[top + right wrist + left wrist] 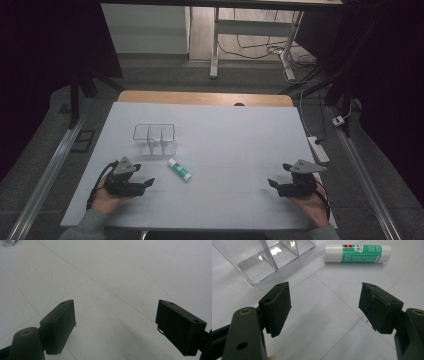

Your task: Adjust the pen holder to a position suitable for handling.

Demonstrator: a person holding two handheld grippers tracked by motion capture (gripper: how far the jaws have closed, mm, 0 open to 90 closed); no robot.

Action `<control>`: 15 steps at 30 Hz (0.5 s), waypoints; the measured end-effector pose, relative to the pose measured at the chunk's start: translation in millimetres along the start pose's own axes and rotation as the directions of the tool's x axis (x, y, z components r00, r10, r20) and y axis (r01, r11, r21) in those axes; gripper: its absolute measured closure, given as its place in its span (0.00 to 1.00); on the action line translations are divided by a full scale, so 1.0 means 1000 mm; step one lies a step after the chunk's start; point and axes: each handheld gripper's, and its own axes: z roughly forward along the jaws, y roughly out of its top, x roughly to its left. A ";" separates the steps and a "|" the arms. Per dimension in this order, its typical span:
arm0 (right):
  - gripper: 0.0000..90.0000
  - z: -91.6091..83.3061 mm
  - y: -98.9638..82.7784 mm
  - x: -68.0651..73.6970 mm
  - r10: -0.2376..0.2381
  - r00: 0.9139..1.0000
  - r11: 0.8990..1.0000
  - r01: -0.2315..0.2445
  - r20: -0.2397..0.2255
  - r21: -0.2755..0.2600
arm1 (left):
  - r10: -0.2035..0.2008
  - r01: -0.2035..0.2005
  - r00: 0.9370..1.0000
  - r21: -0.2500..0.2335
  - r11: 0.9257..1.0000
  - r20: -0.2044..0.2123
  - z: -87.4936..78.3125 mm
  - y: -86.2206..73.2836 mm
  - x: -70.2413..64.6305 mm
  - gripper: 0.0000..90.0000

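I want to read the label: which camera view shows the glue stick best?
The left gripper view: the glue stick lies close, its green label sharp. The high view shows it small, beside the clear organizer. The right gripper view shows a white end at its corner.

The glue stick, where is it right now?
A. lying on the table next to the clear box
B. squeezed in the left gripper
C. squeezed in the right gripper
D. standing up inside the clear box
A: the glue stick lies flat on the white table, just outside the clear box.
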 end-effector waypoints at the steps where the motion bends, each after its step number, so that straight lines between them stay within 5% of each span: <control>1: 0.17 0.000 0.000 0.000 0.000 1.000 1.000 0.000 0.000 0.000 | 0.001 -0.001 1.000 0.000 1.000 -0.001 0.000 0.000 0.000 0.29; 15: 0.18 0.003 -0.002 0.000 0.003 1.000 1.000 -0.003 0.002 0.024 | 0.004 -0.005 1.000 -0.004 1.000 -0.007 0.000 0.000 0.001 0.28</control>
